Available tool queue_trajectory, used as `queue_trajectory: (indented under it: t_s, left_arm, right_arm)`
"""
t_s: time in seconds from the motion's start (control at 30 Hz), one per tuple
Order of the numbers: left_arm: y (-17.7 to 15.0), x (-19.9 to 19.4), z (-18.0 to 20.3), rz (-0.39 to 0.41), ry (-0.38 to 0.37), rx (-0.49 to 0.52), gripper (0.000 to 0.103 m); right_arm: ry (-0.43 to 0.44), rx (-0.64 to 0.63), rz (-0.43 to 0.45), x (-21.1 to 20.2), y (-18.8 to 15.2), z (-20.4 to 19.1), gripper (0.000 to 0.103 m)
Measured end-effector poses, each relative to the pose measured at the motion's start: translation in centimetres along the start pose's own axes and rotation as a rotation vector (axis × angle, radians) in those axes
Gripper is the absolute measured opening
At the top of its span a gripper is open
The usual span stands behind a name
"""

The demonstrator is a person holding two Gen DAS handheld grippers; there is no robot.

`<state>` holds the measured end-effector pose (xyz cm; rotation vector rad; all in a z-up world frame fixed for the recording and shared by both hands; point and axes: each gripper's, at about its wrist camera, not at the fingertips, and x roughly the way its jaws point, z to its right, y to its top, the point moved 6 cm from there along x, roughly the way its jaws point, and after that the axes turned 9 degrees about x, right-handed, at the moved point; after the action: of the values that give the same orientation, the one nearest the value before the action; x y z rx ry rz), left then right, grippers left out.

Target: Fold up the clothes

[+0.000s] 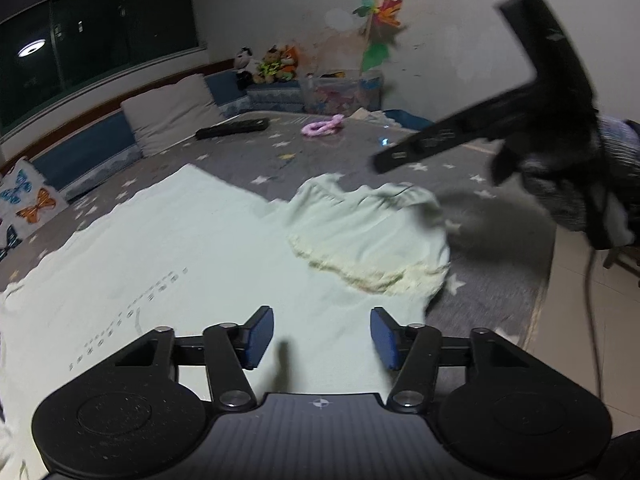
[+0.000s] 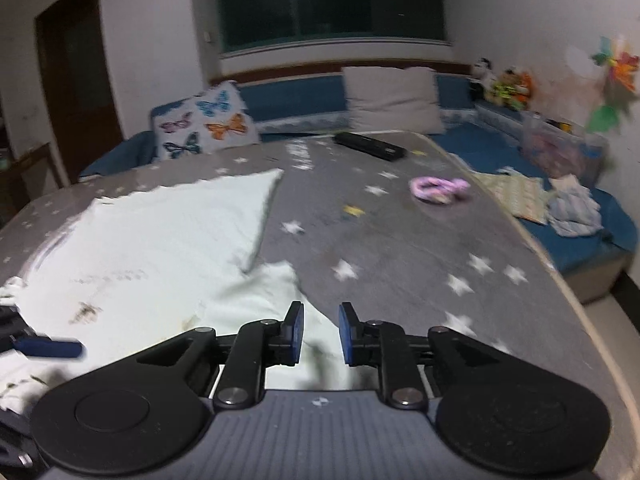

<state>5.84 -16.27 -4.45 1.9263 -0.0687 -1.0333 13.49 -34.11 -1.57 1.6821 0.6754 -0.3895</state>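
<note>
The pale green garment point(image 1: 168, 248) lies spread on the grey star-print bed cover point(image 1: 472, 168), its printed front facing up and one sleeve or corner point(image 1: 372, 236) already turned over onto the body, showing a fuzzier yellowish underside along the folded edge. In the left wrist view the garment's long axis runs from the near left corner up toward the far middle of the bed, and the line of small printed text point(image 1: 132, 312) follows much the same slant; in the right wrist view its far corner point(image 2: 276, 176) points toward the butterfly pillow point(image 2: 204, 124). The left gripper point(image 1: 322, 338) hovers over the near hem with its jaws standing apart and no cloth between the pads. The right gripper point(image 2: 320, 332) has its jaws nearly closed with a narrow gap; fabric lies below that gap, but with the motion blur I cannot say for certain that nothing is pinched, though the pads look free of cloth. From the left camera the right gripper point(image 1: 404, 156) appears raised above the folded flap. The main risk from here is an uneven fold: the flap is rumpled and its edge wavy, so a second fold laid over it would probably trap wrinkles or come out skewed. A grab at only the top layer near the hem could drag the whole garment across the slippery cover toward the bed edge point(image 1: 540, 280), and the dangling cable point(image 1: 592, 300) might snag the cloth.
</note>
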Motion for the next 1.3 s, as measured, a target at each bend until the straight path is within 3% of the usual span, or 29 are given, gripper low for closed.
queue_trajectory:
  t_s: [0.17, 0.33, 0.5, 0.57, 0.63, 0.67, 0.7, 0.87, 1.03, 1.17, 1.23, 1.3]
  left_arm:
    - [1.4, 0.9, 1.2, 0.019, -0.041, 0.033, 0.041]
    - [2.1, 2.2, 2.5, 0.022, -0.099, 0.059, 0.038]
    - [2.0, 3.1, 3.7, 0.014, -0.154, 0.068, 0.037]
    - [1.9, 3.2, 3.8, 0.015, -0.160, 0.063, 0.037]
    - [1.9, 3.2, 3.8, 0.017, -0.164, 0.055, 0.037]
    - [1.9, 3.3, 3.7, 0.018, -0.166, 0.051, 0.038]
    - [1.9, 3.3, 3.7, 0.019, -0.168, 0.048, 0.038]
    - [1.9, 2.7, 3.4, 0.033, -0.158, 0.035, 0.040]
    - [2.0, 1.7, 2.3, 0.045, -0.115, 0.014, 0.049]
    - [1.9, 1.4, 0.6, 0.036, -0.061, -0.023, 0.052]
    - [1.7, 1.3, -0.2, 0.026, -0.034, -0.045, 0.054]
    - [1.4, 1.3, -0.8, 0.012, -0.014, -0.058, 0.054]
  right_arm:
    - [0.088, -0.060, -0.024, 2.3, 0.9, -2.5, 0.018]
    - [0.123, -0.076, -0.066, 4.7, 0.7, -3.6, 0.018]
    - [0.086, -0.069, -0.093, 6.4, 0.1, -3.0, 0.018]
    - [0.073, -0.047, -0.083, 5.6, -0.1, -2.2, 0.019]
    - [0.068, -0.021, -0.067, 4.5, -0.1, -1.4, 0.026]
    - [0.054, -0.006, -0.061, 3.8, -0.3, -0.8, 0.038]
    - [0.038, 0.008, -0.056, 3.2, -0.6, -0.2, 0.043]
    - [-0.031, 0.092, -0.048, 0.3, -2.0, 2.8, 0.043]
    - [-0.038, 0.143, -0.051, -1.2, -3.3, 3.8, 0.043]
    - [-0.033, 0.159, -0.058, -0.3, -3.5, 3.6, 0.038]
    - [-0.042, 0.161, -0.046, -0.1, -3.6, 3.5, 0.032]
    - [-0.042, 0.179, -0.042, -0.1, -3.7, 3.5, 0.012]
